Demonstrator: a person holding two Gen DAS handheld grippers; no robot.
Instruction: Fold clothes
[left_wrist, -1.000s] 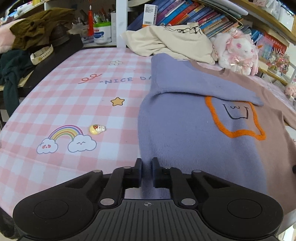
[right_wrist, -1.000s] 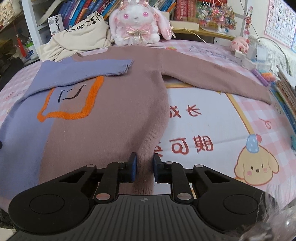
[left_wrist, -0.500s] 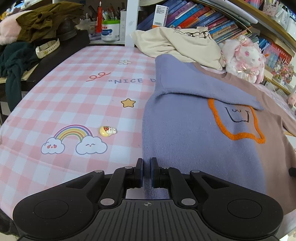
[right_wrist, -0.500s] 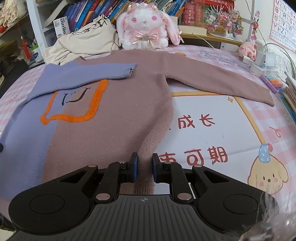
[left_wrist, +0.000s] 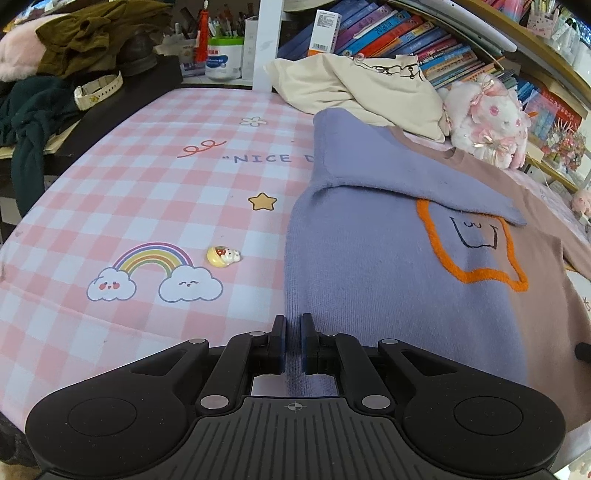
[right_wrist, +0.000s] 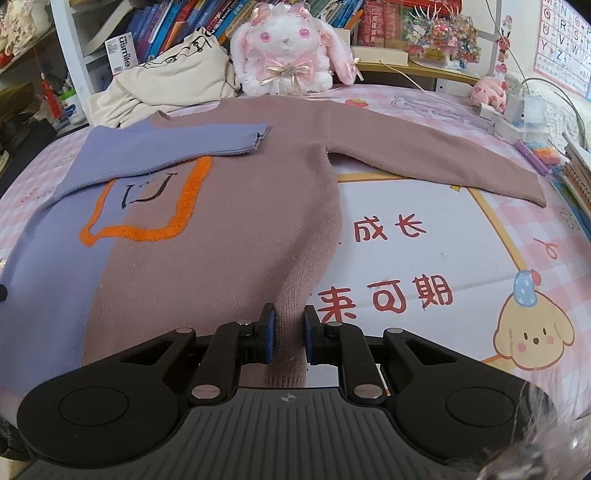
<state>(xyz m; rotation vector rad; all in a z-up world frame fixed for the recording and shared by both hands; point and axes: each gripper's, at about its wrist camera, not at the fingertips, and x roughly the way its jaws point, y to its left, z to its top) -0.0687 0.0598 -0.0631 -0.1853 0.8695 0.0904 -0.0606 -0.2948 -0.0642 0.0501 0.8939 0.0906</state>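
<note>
A knit sweater (left_wrist: 388, 266), lavender on one half and mauve on the other (right_wrist: 221, 258), lies face up on the pink checked tablecloth (left_wrist: 147, 177). It carries an orange outlined patch (right_wrist: 147, 232). The lavender sleeve (right_wrist: 166, 147) is folded across the chest. The mauve sleeve (right_wrist: 443, 162) stretches out to the right. My left gripper (left_wrist: 293, 332) is shut on the lavender hem corner. My right gripper (right_wrist: 290, 332) is shut on the mauve hem corner, which rises in a ridge between its fingers.
A cream garment (left_wrist: 369, 88) and a plush rabbit (right_wrist: 288, 55) sit behind the sweater's collar. A small toy figure (left_wrist: 223, 255) lies left of the sweater. Dark clothes (left_wrist: 37, 103) pile up at the far left. Books and pens (right_wrist: 554, 166) line the right edge.
Both grippers' fingers have drawn closer together on the hem. The mauve hem corner now stands up a little between the right fingers.
</note>
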